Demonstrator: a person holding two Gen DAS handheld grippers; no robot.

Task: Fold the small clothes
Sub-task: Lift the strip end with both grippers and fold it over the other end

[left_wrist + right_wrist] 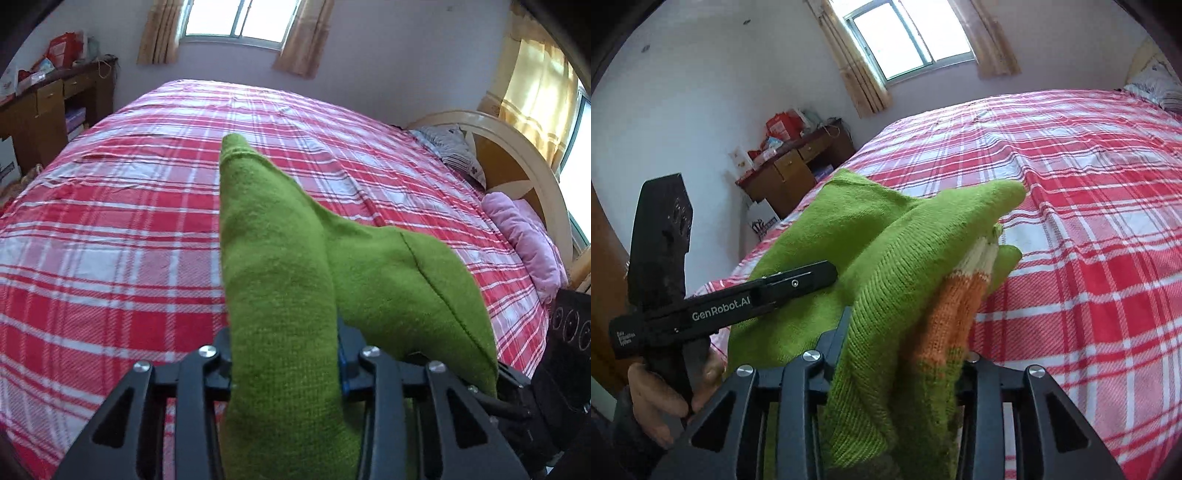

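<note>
A small green knitted garment (280, 266) with orange and cream stripes (956, 295) hangs in the air above the bed. My left gripper (284, 354) is shut on one part of it; the cloth fills the space between its jaws and hides the fingertips. My right gripper (897, 354) is shut on another part, with the knit bunched between its jaws. In the right wrist view the left gripper (798, 284) shows at the left, held in a hand, its fingers against the green cloth.
A bed with a red and white plaid cover (129, 206) lies below. Pillows (458, 151), a pink blanket (524, 236) and a curved headboard (517, 147) are at the right. A wooden desk with clutter (798, 162) stands by the wall.
</note>
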